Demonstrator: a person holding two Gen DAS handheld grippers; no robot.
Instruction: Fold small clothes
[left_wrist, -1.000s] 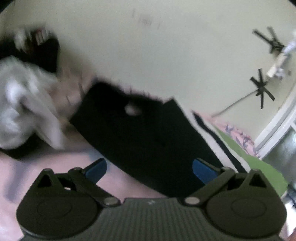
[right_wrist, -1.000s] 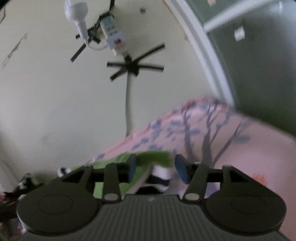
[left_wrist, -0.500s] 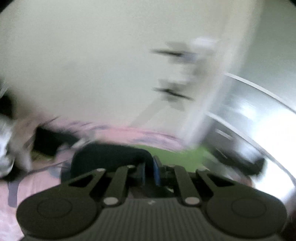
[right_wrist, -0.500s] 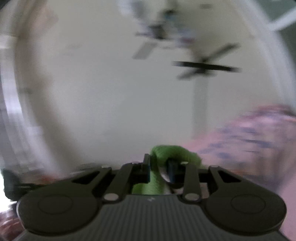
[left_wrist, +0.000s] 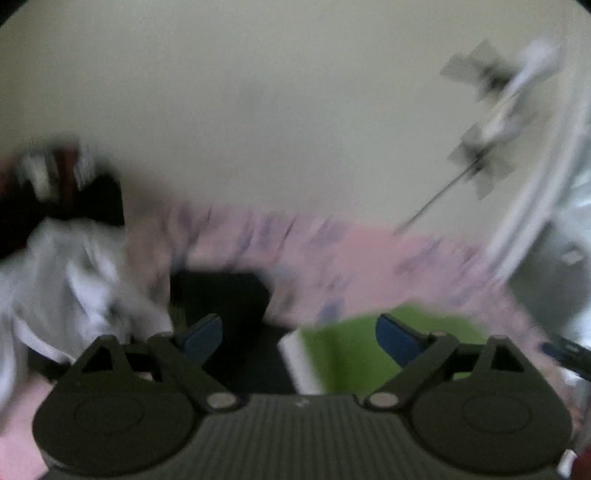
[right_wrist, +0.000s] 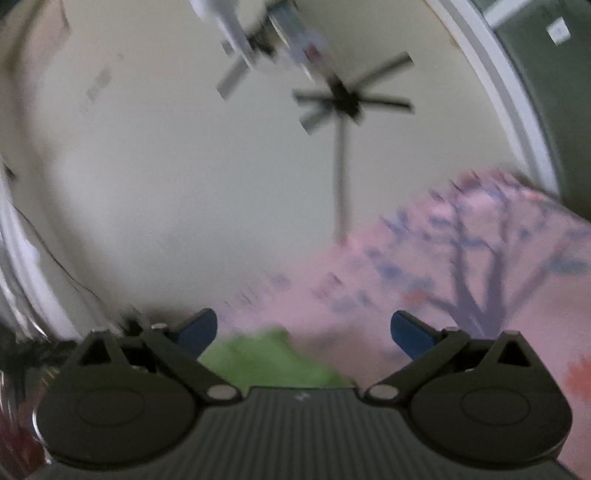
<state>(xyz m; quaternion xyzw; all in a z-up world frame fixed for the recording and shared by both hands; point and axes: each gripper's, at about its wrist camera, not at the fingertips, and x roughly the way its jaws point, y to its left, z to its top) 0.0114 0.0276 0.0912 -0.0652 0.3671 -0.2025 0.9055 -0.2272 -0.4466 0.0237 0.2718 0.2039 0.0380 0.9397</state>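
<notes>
A small garment in black (left_wrist: 236, 332), white and green (left_wrist: 354, 354) lies on the pink bed sheet (left_wrist: 369, 258), just under my left gripper (left_wrist: 299, 332). That gripper is open and empty above it. In the right wrist view the green part of the garment (right_wrist: 273, 358) lies below my right gripper (right_wrist: 304, 330), which is open and empty. Both views are blurred by motion.
A heap of white clothes (left_wrist: 74, 280) lies at the left with dark items (left_wrist: 74, 199) behind it. A cream wall (left_wrist: 277, 110) with taped cables (right_wrist: 343, 99) rises behind the bed. A white door frame (right_wrist: 498, 92) stands at the right.
Half a second ago both grippers were shut on the garment, left on the black part, right on the green. Now both are open and the garment lies on the sheet.
</notes>
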